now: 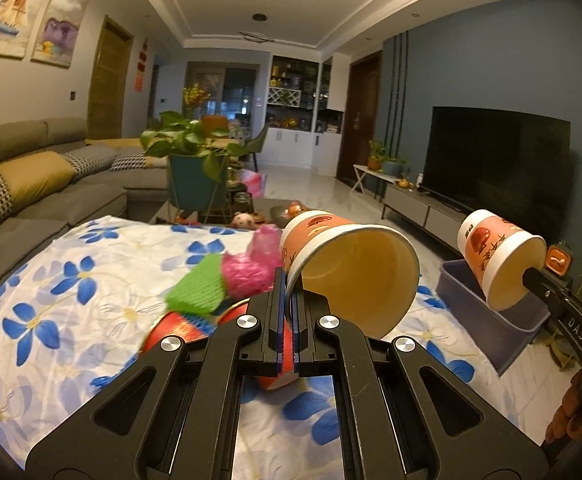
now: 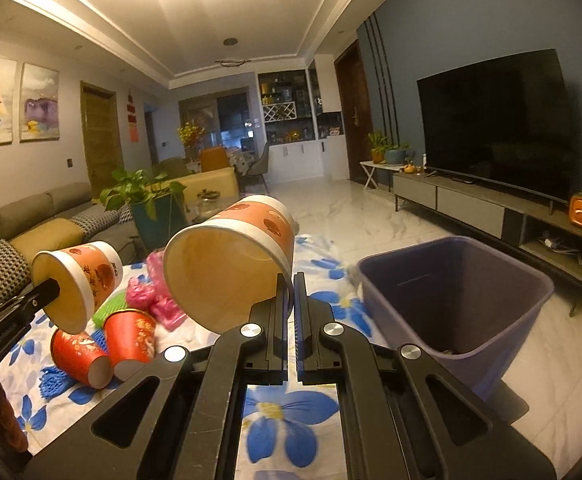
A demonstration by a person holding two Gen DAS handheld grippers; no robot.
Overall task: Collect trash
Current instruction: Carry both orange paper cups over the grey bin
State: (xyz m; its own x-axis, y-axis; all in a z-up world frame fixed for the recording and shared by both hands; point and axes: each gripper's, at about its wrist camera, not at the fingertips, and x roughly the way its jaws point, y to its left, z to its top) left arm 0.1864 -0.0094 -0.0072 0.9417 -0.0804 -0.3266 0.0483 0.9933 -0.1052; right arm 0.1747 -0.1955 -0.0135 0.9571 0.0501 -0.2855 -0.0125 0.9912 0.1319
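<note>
My left gripper (image 1: 289,276) is shut on the rim of an orange paper cup (image 1: 351,264), held tilted above the floral tablecloth (image 1: 71,280). My right gripper (image 2: 289,280) is shut on the rim of a second orange paper cup (image 2: 231,256), just left of the purple bin (image 2: 395,328). In the left wrist view that second cup (image 1: 495,256) hangs in front of the bin (image 1: 487,328). In the right wrist view the left gripper (image 2: 49,290) and its cup (image 2: 79,280) show at the left. Two red cups (image 2: 79,348) (image 2: 131,336), pink plastic (image 2: 159,296) and green foam net (image 2: 111,308) lie on the cloth.
A grey sofa (image 1: 31,200) runs along the left, with a potted plant (image 1: 191,148) beyond the table. A TV (image 2: 491,128) on a low cabinet (image 2: 471,204) lines the right wall. The bin stands on the marble floor (image 2: 351,216) at the table's right edge.
</note>
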